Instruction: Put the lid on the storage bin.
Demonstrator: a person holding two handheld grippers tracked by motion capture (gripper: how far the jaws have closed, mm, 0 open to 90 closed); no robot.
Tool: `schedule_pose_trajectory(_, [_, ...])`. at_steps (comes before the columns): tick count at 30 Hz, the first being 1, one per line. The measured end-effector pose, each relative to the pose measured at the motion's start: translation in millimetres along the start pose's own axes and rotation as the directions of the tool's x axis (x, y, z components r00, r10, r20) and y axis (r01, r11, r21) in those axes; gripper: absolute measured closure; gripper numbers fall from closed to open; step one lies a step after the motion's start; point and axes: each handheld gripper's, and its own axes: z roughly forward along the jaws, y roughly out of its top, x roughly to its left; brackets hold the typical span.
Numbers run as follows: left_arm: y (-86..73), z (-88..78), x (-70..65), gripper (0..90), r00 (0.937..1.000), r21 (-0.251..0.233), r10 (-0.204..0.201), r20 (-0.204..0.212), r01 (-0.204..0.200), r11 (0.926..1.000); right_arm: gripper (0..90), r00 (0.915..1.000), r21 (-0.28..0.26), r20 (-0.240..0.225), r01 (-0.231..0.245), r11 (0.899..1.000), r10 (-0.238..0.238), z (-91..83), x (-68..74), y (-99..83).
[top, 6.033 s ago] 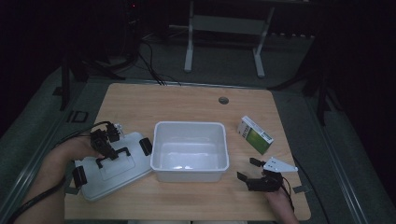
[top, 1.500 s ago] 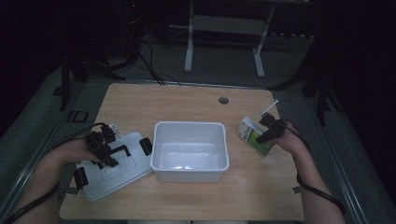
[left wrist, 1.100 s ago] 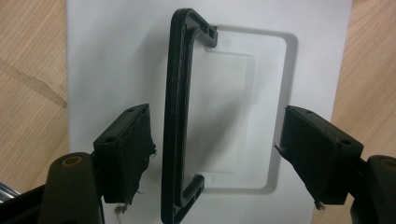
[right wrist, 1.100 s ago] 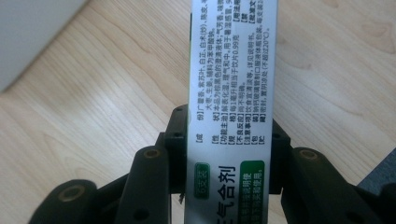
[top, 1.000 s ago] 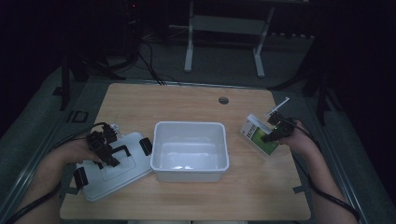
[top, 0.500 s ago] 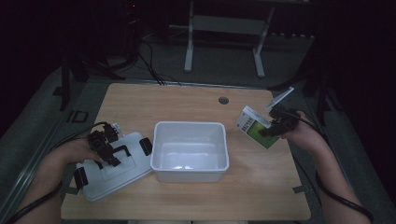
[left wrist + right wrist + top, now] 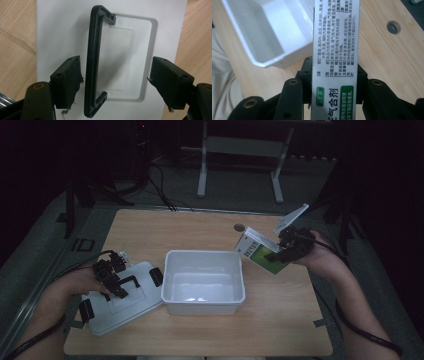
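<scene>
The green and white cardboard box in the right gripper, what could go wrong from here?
The green and white cardboard box is clamped near one end by the right gripper, so it could pivot or slip. Tilted beside the white plastic tub, it may catch the rim on the way in.

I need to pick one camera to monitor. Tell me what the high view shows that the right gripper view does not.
The high view alone takes in the left gripper over the lid and its black handle. The right gripper view alone makes the printed text on the box readable. Both show the right gripper shut on the box, the white bin and the table.
</scene>
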Motion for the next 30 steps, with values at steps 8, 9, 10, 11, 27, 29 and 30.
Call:
schedule_pose_trajectory(8, [-0.2,-1.5,-0.9,25.5,1.0,0.004,0.004,-0.006,-0.004,1.0,64.3,0.9942,-0.015,-0.047,0.096,0.995,-0.096,2.4,22.9,25.1])
schedule_pose_trajectory(9, [-0.1,-1.2,-1.1,25.5,1.0,0.003,0.001,-0.004,-0.001,1.0,64.3,0.9918,-0.019,-0.053,0.115,0.993,-0.116,3.6,26.5,29.4])
schedule_pose_trajectory(10, [0.2,-0.9,-0.9,25.5,1.0,0.004,0.004,-0.003,-0.004,1.0,64.3,0.9908,-0.02,-0.057,0.122,0.992,-0.123,4.3,28.9,31.8])
schedule_pose_trajectory(11, [0.4,-0.6,-1.1,25.5,1.0,0.006,0.004,-0.002,-0.004,1.0,64.2,0.9887,-0.015,-0.062,0.136,0.991,-0.136,5.3,32.0,35.1])
schedule_pose_trajectory(27, [0.9,-3.0,-2.2,25.5,1.0,0.011,0.005,-0.006,-0.005,0.9999,64.1,0.9487,0.025,-0.134,0.292,0.956,-0.287,45.5,67.2,63.6])
schedule_pose_trajectory(29, [0.7,-1.4,-2.1,25.5,0.9999,0.017,0.007,-0.01,-0.007,0.9998,64.1,0.943,0.024,-0.145,0.306,0.952,-0.299,50.1,69.3,64.7])
schedule_pose_trajectory(30, [0.7,-0.7,-1.8,25.5,1.0,0.02,0.007,-0.007,-0.007,0.9998,64.1,0.9407,0.025,-0.153,0.31,0.95,-0.303,52.4,70.0,65.3])
